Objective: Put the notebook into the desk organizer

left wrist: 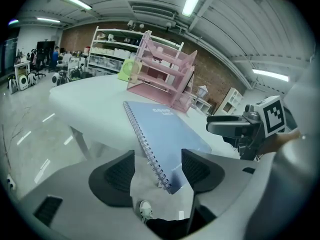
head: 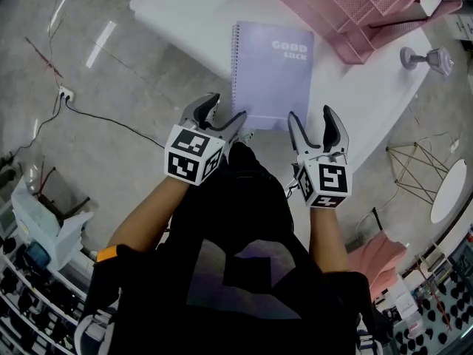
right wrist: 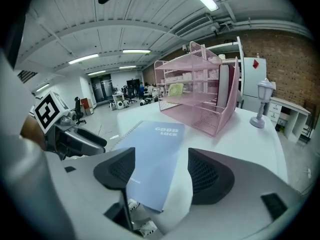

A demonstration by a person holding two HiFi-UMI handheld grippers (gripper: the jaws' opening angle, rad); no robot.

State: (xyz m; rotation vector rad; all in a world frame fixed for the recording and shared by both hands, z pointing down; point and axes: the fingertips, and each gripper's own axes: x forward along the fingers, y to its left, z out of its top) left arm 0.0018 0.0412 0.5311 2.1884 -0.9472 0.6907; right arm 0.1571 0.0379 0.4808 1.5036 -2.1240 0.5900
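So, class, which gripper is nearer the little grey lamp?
Right. The right gripper sits below-left of the lamp; the left gripper is farther left, across the notebook.

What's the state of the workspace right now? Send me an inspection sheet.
Surface: white table, mostly bare.
Job's things: lilac spiral notebook lies closed and flat, near edge at the table's front edge; pink mesh desk organizer stands behind it, apart.
Clutter: small grey lantern ornament beside the organizer.
Grippers: left gripper and right gripper both open, empty, aimed at the notebook's near corners.
Cables: socket on the floor, cable trailing from it.
Surroundings: wire-frame side table, shelving.
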